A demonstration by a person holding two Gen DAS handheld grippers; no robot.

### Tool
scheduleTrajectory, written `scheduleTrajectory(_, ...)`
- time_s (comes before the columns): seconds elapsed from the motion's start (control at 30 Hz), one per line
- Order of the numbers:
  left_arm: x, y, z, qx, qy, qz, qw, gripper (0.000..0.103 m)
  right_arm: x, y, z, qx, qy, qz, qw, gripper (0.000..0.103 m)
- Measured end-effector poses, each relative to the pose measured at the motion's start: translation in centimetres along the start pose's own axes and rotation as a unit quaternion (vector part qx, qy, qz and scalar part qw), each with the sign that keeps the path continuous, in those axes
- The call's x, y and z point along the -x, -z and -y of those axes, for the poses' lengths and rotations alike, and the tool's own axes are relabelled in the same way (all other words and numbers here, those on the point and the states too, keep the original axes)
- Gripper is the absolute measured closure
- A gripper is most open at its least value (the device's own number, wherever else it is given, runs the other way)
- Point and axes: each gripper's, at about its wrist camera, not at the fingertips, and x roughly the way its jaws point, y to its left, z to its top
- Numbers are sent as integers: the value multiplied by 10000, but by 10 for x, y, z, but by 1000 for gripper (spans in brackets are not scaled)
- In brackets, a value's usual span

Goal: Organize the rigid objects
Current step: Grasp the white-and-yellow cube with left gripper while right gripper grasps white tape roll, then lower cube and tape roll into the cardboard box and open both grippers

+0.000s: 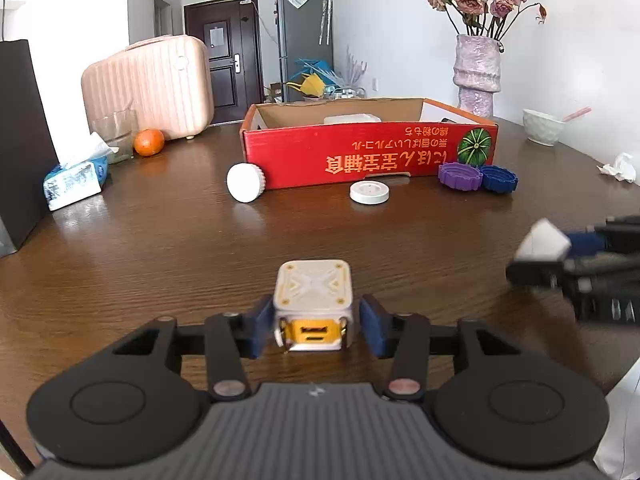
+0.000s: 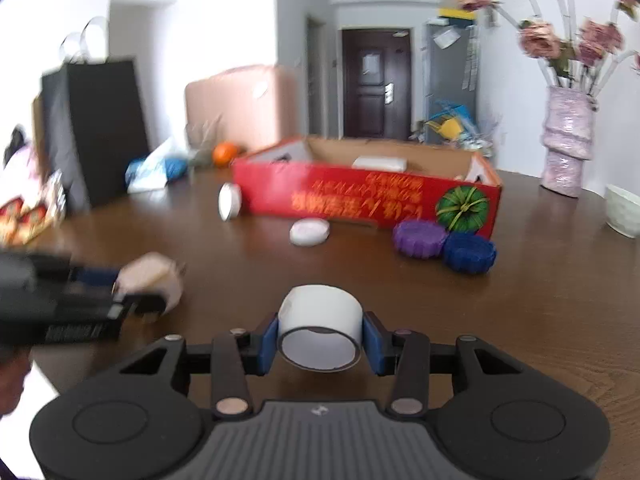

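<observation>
- Left gripper (image 1: pixel 316 326) clamps a white-and-yellow cube (image 1: pixel 313 308); right gripper (image 2: pixel 320 344) clamps a white tape roll (image 2: pixel 320 330), both above the table (image 1: pixel 160 248), short of its far edge.
- Risk: the loosely pinched roll could slip free before reaching the red box (image 1: pixel 368 148).
- Count: two white discs, one purple cap, one blue cap wait along the box front.

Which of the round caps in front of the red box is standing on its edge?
The white ribbed cap at the red box's left corner; the white disc, purple cap and blue cap all lie flat.
</observation>
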Motion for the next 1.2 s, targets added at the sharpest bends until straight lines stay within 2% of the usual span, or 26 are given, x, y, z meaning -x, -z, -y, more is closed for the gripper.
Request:
scheduleTrajectory(0.03, -4, -1, 1, 51, -75, -66, 9999, 53, 1, 2, -2, -7, -19, -7, 10000, 60)
scheduleTrajectory(0.07, -7, -2, 1, 101, -135, -146, 9998, 61, 2, 3, -3, -21, -72, -21, 10000, 60)
scheduleTrajectory(0.1, -7, -4, 0, 177, -115, -158, 9997, 64, 4, 5, -4, -40, -107, -4, 9999, 60)
scheduleTrajectory(0.33, 9, -1, -10, 739, 91, -217, 9970, 64, 18, 13, -3, -184, -116, 36, 9998, 60)
scheduleTrajectory(0.57, 34, -2, -3, 656, 84, 69, 9978, 64, 31, 16, 3, -341, -86, 158, 9993, 60)
scheduleTrajectory(0.73, 29, -26, -7, 668, 289, 268, 9970, 64, 27, 6, 14, -516, -248, 270, 9980, 60)
scheduleTrajectory(0.83, 12, -61, -16, 599, 301, 412, 9969, 64, 22, -17, 29, -564, -318, 503, 9966, 60)
scheduleTrajectory(0.93, -17, -108, -23, 285, 216, 617, 9975, 64, 8, -57, 54, -610, -448, 734, 9944, 60)
scheduleTrajectory(1.0, -47, -137, -28, 98, 221, 581, 9980, 64, -11, -90, 78, -768, -671, 781, 9917, 60)
scheduleTrajectory(1.07, -84, -165, -36, 111, 282, 421, 9987, 64, -40, -125, 102, -889, -802, 678, 9905, 60)
scheduleTrajectory(1.2, -159, -206, -45, -26, 223, -65, 9997, 64, -120, -184, 145, -1206, -583, 165, 9908, 60)
